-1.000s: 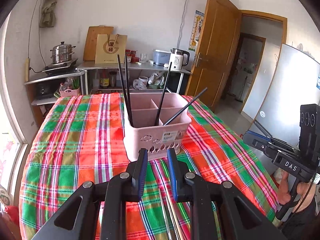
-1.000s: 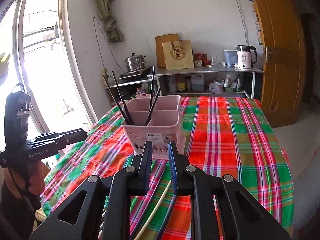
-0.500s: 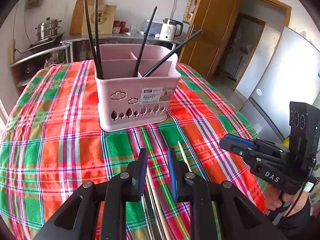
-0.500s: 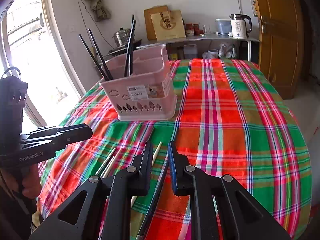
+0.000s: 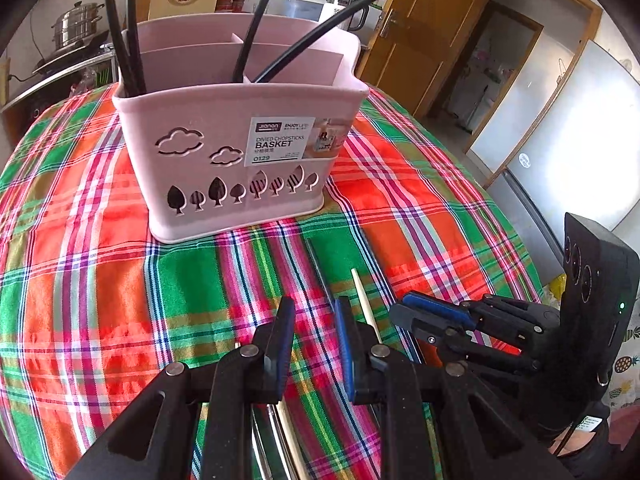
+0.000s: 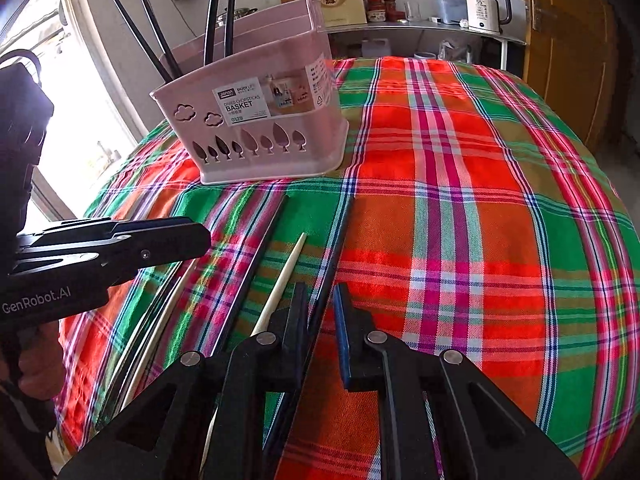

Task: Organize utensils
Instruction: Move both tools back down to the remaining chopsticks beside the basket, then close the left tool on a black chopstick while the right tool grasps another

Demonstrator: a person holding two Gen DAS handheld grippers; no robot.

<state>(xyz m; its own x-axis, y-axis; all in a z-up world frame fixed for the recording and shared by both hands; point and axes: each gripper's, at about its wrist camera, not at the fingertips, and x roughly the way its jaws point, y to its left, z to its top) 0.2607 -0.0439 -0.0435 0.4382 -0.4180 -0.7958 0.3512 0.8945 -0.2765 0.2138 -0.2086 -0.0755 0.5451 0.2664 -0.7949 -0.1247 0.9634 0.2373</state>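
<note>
Both grippers have sunk toward the loose chopsticks before the pink chopstick basket [image 6: 256, 120]: your right gripper [image 6: 320, 312], jaws just closing, narrowly straddles a dark chopstick [image 6: 330, 268] without visibly pinching it, while your left gripper [image 5: 312, 332] hangs slightly parted and empty.

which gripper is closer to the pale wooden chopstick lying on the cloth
Right, narrowly. The wooden chopstick passes just beside the right gripper, which straddles a dark chopstick; the left gripper sits farther to its other side.

Both grippers angle downward, left gripper [image 5: 312, 312] gapped (right gripper [image 6: 322, 300] closing).
</note>
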